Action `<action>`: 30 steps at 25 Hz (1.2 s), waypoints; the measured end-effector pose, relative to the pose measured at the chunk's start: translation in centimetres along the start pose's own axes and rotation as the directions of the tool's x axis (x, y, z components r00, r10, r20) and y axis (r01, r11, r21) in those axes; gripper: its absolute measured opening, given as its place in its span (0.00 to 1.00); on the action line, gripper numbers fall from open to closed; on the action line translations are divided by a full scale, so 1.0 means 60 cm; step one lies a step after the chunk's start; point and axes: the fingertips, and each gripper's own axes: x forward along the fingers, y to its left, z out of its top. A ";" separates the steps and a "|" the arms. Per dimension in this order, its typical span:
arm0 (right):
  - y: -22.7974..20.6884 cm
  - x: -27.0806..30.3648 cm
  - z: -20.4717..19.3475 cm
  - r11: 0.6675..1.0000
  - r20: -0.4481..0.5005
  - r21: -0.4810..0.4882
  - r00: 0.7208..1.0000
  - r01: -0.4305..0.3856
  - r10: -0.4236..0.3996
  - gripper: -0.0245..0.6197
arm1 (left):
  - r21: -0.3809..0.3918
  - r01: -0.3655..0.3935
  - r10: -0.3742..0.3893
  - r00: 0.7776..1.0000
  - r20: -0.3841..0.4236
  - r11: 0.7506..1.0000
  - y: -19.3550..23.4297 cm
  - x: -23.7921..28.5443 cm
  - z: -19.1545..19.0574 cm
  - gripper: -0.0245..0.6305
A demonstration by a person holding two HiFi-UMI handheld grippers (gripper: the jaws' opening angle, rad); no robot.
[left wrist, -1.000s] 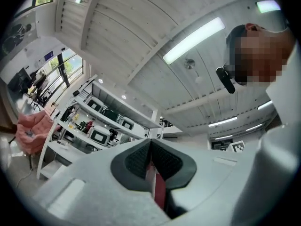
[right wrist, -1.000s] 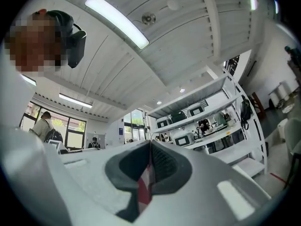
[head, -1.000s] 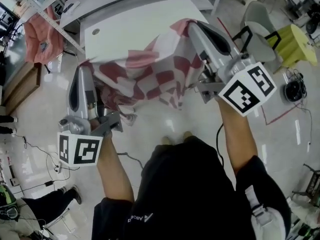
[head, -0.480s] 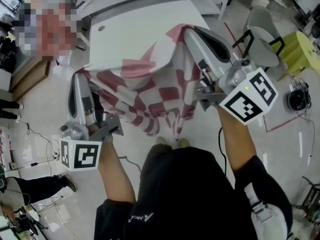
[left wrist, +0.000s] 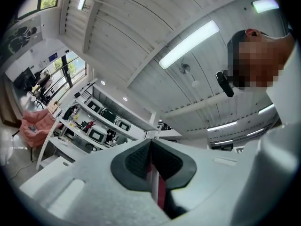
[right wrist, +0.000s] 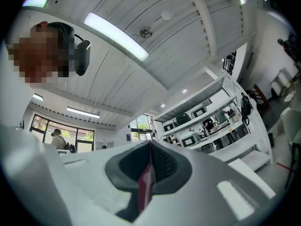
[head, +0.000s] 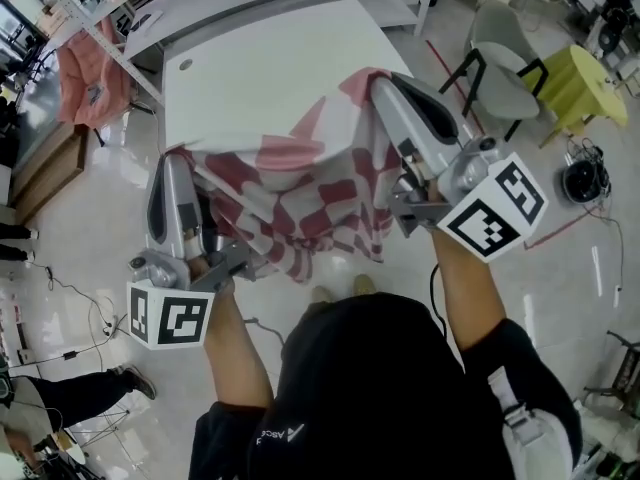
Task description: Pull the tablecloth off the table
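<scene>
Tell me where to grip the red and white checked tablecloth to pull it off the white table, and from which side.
I would pinch the red and white checked tablecloth at both ends of its near hem, from the near side of the white table. It hangs in loose folds where the left gripper and right gripper are shut on it.

No word or number could be read anywhere. The only signs were black-and-white square code patterns. One set stood on the faces of the marker cube (head: 167, 318) of the left hand-held gripper (head: 171, 163), at the lower left of the head view. The other stood on the faces of the marker cube (head: 495, 208) of the right hand-held gripper (head: 379, 81), right of centre. A small white logo (head: 277, 434) sat on the person's black top (head: 380, 388) near the bottom edge, its letters too small and cut off to make out.
</scene>
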 end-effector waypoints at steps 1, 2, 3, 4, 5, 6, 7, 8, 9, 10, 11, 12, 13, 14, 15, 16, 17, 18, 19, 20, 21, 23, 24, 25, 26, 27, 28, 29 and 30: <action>-0.001 -0.003 -0.006 1.000 -0.006 0.009 1.000 0.009 -0.009 0.04 | -0.002 0.005 -0.005 1.000 -0.004 1.000 0.001 -0.001 -0.003 0.05; -0.003 -0.007 -0.013 1.000 -0.014 0.015 1.000 0.018 -0.018 0.04 | -0.004 0.008 -0.008 1.000 -0.007 1.000 0.001 -0.001 -0.005 0.05; -0.007 -0.010 -0.018 0.999 -0.023 0.017 0.999 0.029 -0.028 0.04 | -0.005 0.011 -0.011 1.000 -0.009 1.000 0.001 0.001 -0.008 0.05; -0.011 -0.013 -0.021 0.999 -0.032 0.016 0.999 0.040 -0.040 0.05 | -0.006 0.013 -0.013 1.000 -0.012 1.000 -0.001 0.004 -0.011 0.05; -0.017 -0.015 -0.023 0.999 -0.040 0.014 0.998 0.052 -0.051 0.04 | -0.007 0.016 -0.016 1.000 -0.017 1.000 -0.002 0.009 -0.014 0.05; -0.022 -0.016 -0.024 0.998 -0.045 0.011 0.997 0.062 -0.061 0.04 | -0.009 0.019 -0.019 1.000 -0.022 1.000 -0.003 0.014 -0.017 0.05; -0.026 -0.016 -0.024 0.998 -0.046 0.008 0.997 0.069 -0.069 0.05 | -0.012 0.022 -0.023 0.999 -0.027 1.000 -0.003 0.020 -0.019 0.05; -0.029 -0.016 -0.024 0.997 -0.046 0.006 0.996 0.074 -0.074 0.04 | -0.015 0.025 -0.025 0.999 -0.032 1.000 -0.003 0.024 -0.021 0.05; -0.030 -0.016 -0.024 0.997 -0.045 0.003 0.996 0.076 -0.076 0.04 | -0.017 0.026 -0.027 0.999 -0.036 1.000 -0.002 0.026 -0.022 0.05; -0.030 -0.017 -0.024 0.997 -0.044 -0.001 0.996 0.076 -0.076 0.04 | -0.019 0.028 -0.028 0.999 -0.037 0.999 -0.001 0.027 -0.023 0.05; -0.029 -0.017 -0.024 0.997 -0.042 -0.007 0.996 0.076 -0.076 0.04 | -0.020 0.030 -0.031 0.999 -0.035 0.999 -0.001 0.028 -0.022 0.05; -0.028 -0.018 -0.023 0.997 -0.039 -0.014 0.996 0.076 -0.077 0.04 | -0.020 0.033 -0.034 0.999 -0.032 0.999 -0.002 0.029 -0.021 0.05; -0.027 -0.019 -0.021 0.997 -0.035 -0.023 0.996 0.077 -0.078 0.04 | -0.020 0.037 -0.038 0.999 -0.029 0.999 -0.002 0.029 -0.020 0.05; -0.026 -0.020 -0.020 0.996 -0.031 -0.032 0.996 0.079 -0.080 0.04 | -0.020 0.040 -0.041 0.999 -0.027 0.999 -0.003 0.030 -0.019 0.05; -0.026 -0.021 -0.021 0.996 -0.028 -0.041 0.996 0.080 -0.082 0.04 | -0.019 0.042 -0.042 0.999 -0.026 0.999 -0.002 0.030 -0.019 0.05; -0.026 -0.021 -0.022 0.995 -0.026 -0.048 0.996 0.083 -0.084 0.04 | -0.018 0.042 -0.043 0.999 -0.027 0.999 -0.001 0.030 -0.019 0.05; -0.027 -0.021 -0.025 0.995 -0.027 -0.053 0.996 0.085 -0.086 0.04 | -0.019 0.043 -0.043 0.999 -0.029 0.999 0.000 0.031 -0.022 0.05; -0.029 -0.021 -0.029 0.995 -0.029 -0.057 0.996 0.087 -0.089 0.04 | -0.020 0.043 -0.044 0.999 -0.032 0.999 0.001 0.031 -0.025 0.05; -0.031 -0.020 -0.033 0.994 -0.031 -0.057 0.995 0.088 -0.090 0.05 | -0.021 0.043 -0.044 0.998 -0.036 0.999 0.002 0.031 -0.028 0.05; -0.034 -0.019 -0.036 0.994 -0.033 -0.055 0.995 0.089 -0.091 0.04 | -0.022 0.043 -0.044 0.998 -0.040 0.999 0.003 0.032 -0.031 0.05; -0.035 -0.018 -0.039 0.994 -0.035 -0.053 0.995 0.090 -0.092 0.04 | -0.024 0.044 -0.045 0.998 -0.043 0.999 0.005 0.033 -0.034 0.05; -0.037 -0.017 -0.041 0.994 -0.038 -0.050 0.995 0.093 -0.095 0.04 | -0.027 0.045 -0.046 0.998 -0.048 0.999 0.006 0.035 -0.036 0.05; -0.037 -0.017 -0.041 0.994 -0.038 -0.050 0.995 0.095 -0.097 0.04 | -0.029 0.047 -0.048 0.998 -0.048 0.998 0.006 0.037 -0.036 0.05; -0.037 -0.018 -0.042 0.994 -0.038 -0.051 0.994 0.097 -0.099 0.04 | -0.030 0.049 -0.051 0.998 -0.049 0.998 0.006 0.038 -0.036 0.05; -0.037 -0.018 -0.042 0.994 -0.037 -0.052 0.994 0.100 -0.101 0.04 | -0.032 0.052 -0.054 0.997 -0.049 0.998 0.007 0.038 -0.036 0.05; -0.037 -0.018 -0.042 0.993 -0.037 -0.053 0.994 0.101 -0.103 0.04 | -0.033 0.055 -0.057 0.997 -0.049 0.998 0.007 0.039 -0.036 0.05; -0.037 -0.017 -0.043 0.993 -0.038 -0.055 0.994 0.102 -0.104 0.04 | -0.034 0.059 -0.061 0.997 -0.050 0.998 0.008 0.040 -0.037 0.05; -0.037 -0.016 -0.044 0.993 -0.038 -0.056 0.994 0.104 -0.106 0.04 | -0.034 0.063 -0.065 0.997 -0.052 0.997 0.009 0.041 -0.038 0.05; -0.037 -0.016 -0.046 0.993 -0.039 -0.058 0.993 0.105 -0.107 0.05 | -0.035 0.066 -0.068 0.996 -0.054 0.997 0.010 0.042 -0.039 0.05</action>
